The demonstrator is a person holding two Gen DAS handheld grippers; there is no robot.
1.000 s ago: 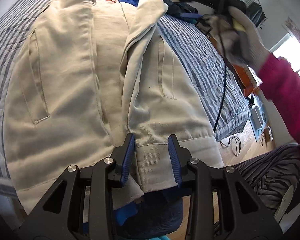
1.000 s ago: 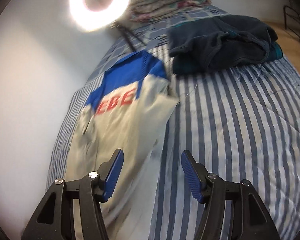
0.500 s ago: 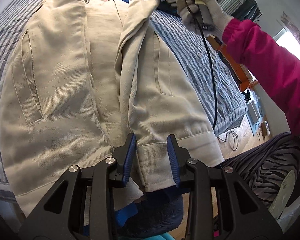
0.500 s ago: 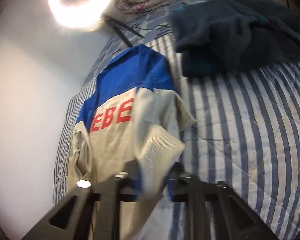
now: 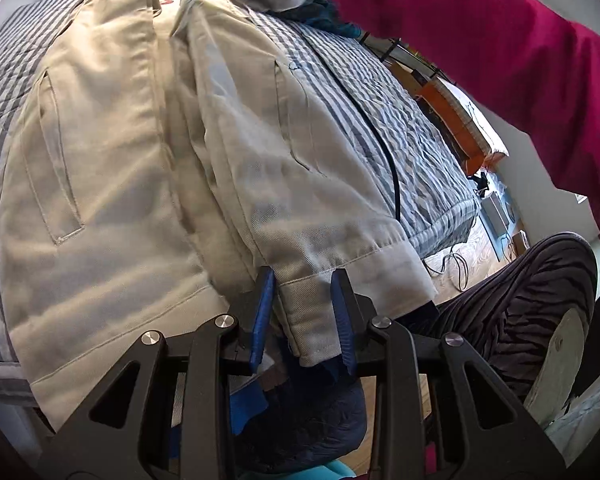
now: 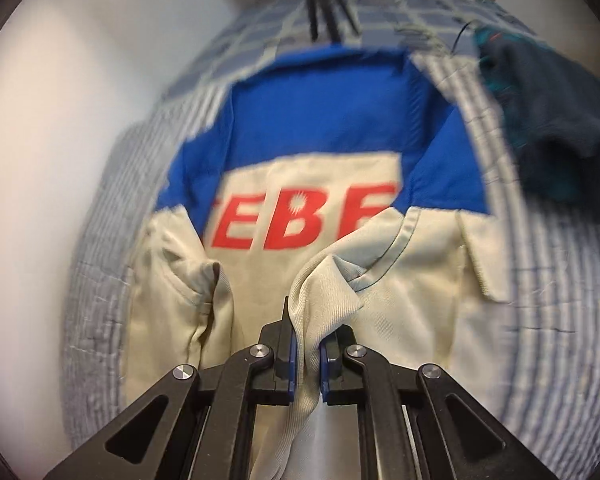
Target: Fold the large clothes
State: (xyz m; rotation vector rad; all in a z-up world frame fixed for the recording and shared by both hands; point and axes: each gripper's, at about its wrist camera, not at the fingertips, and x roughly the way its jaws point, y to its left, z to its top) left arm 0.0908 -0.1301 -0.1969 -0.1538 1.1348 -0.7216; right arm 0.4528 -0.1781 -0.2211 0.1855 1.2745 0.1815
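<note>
Beige jacket (image 5: 112, 168) with blue yoke, spread on striped bedcover (image 5: 364, 92), filling left and centre of frame. Left gripper (image 5: 303, 312) with pads around the hem at lower centre, cloth between them, not fully pressed. Right gripper (image 6: 305, 354) pinching a fold of jacket (image 6: 380, 312). Magenta sleeve (image 5: 480, 40) crossing upper right, black cable (image 5: 392, 168) over the bedcover. Dark clothes (image 6: 548, 120) at upper right.

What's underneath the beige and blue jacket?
The beige and blue jacket lies on a blue-striped bedspread, visible around its edges. Anything beneath the jacket's middle is covered.
</note>
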